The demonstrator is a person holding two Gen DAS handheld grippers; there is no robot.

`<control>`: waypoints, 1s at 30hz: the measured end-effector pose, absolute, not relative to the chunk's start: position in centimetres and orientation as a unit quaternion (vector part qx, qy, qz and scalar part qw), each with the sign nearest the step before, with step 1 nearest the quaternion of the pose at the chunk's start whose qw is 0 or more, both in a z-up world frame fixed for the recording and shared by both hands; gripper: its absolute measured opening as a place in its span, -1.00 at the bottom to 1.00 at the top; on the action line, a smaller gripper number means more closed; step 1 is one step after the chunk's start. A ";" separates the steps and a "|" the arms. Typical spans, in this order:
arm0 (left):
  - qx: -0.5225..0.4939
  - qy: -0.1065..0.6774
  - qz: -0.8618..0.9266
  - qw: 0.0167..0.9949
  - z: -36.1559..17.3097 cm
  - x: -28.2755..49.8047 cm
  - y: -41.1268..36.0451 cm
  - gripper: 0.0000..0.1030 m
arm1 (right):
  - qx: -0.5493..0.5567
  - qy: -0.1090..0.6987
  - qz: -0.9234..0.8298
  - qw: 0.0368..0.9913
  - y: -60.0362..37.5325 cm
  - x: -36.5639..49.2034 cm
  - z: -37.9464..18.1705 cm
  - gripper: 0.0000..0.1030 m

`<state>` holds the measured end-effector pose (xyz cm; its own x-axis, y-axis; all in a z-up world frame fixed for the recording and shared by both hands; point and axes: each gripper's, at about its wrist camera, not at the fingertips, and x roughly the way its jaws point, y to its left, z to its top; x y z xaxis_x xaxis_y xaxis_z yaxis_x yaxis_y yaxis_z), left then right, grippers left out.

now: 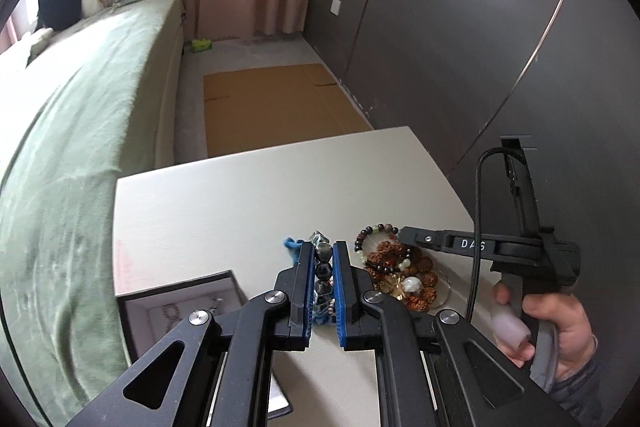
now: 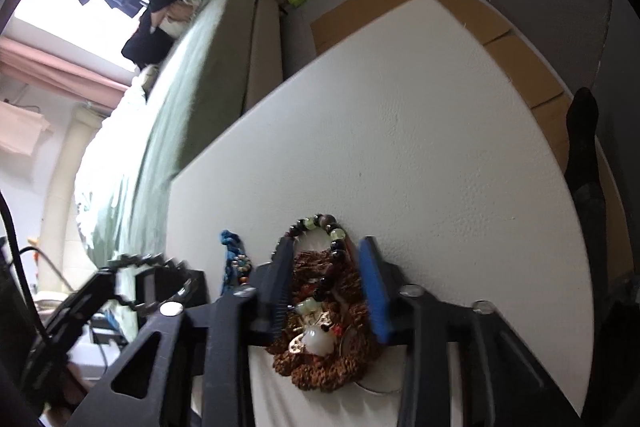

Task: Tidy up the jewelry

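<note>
My left gripper (image 1: 323, 250) is shut on a dark faceted-bead bracelet (image 1: 323, 273) and holds it just above the white table (image 1: 240, 211); in the right wrist view the bracelet (image 2: 152, 285) hangs from the left gripper at the left. A blue knotted cord bracelet (image 1: 291, 245) lies just left of it. A pile of brown rudraksha and mixed bead bracelets (image 1: 400, 267) lies to the right. My right gripper (image 2: 325, 247) is open, its jaws on either side of that pile (image 2: 324, 327). An open jewelry box (image 1: 180, 303) sits at the table's left front.
A green-covered bed (image 1: 80, 131) runs along the table's left side. Flat cardboard (image 1: 276, 107) lies on the floor beyond the table's far edge. A grey wardrobe wall (image 1: 480, 27) stands to the right.
</note>
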<state>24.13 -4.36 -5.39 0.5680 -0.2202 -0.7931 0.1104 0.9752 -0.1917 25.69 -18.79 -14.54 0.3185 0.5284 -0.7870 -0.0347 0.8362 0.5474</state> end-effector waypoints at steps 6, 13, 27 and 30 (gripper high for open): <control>-0.077 0.441 -0.083 0.890 -3.9 22.5 -2.3 -0.83 | 0.217 0.523 0.185 0.803 -18.8 24.2 -11.8 -0.82; -0.096 0.434 -0.069 0.893 -3.3 20.5 0.2 -0.83 | 0.197 0.495 0.203 0.821 -17.2 22.0 -7.7 -0.82; -0.117 0.404 0.000 0.907 -1.5 16.8 5.9 0.58 | 0.153 0.461 0.269 0.832 -10.4 18.1 -1.2 -0.82; -0.126 0.401 0.010 0.907 -1.4 16.0 7.4 0.58 | 0.146 0.460 0.288 0.827 -8.2 17.7 -0.8 -0.82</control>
